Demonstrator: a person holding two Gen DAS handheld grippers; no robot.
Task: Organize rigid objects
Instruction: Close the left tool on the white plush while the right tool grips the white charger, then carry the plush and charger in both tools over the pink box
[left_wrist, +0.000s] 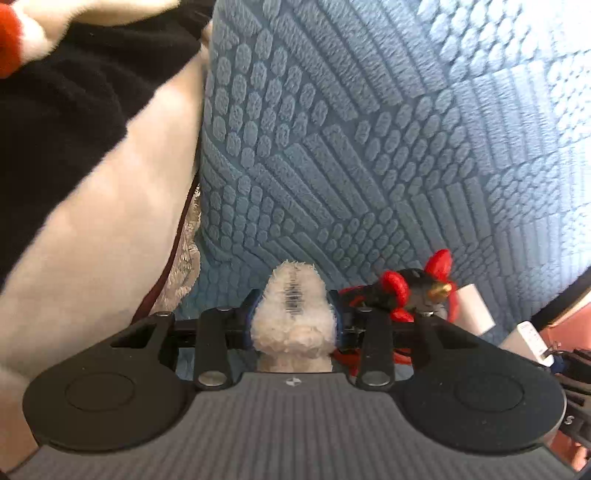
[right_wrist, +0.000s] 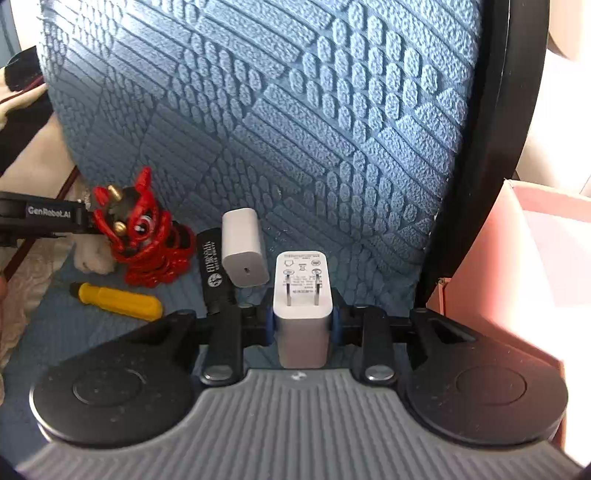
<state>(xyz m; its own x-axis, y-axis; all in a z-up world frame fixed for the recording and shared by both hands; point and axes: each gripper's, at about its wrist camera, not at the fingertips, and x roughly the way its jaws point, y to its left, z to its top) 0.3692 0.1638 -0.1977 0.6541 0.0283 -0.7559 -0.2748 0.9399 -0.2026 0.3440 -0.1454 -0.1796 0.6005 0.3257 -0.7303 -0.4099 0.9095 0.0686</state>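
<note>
The left gripper is clamped on a white fluffy plush piece, held between its blue-padded fingers over the blue textured mat. Just to its right lies a red and black lion-dance figurine.

The right gripper is closed around a white plug adapter, its two prongs facing up. Just beyond it on the mat rests a second white charger block, touching a black stick with white lettering. A yellow-handled screwdriver lies near the figurine. A pink box stands at the right, beside the mat's black rim.
</note>
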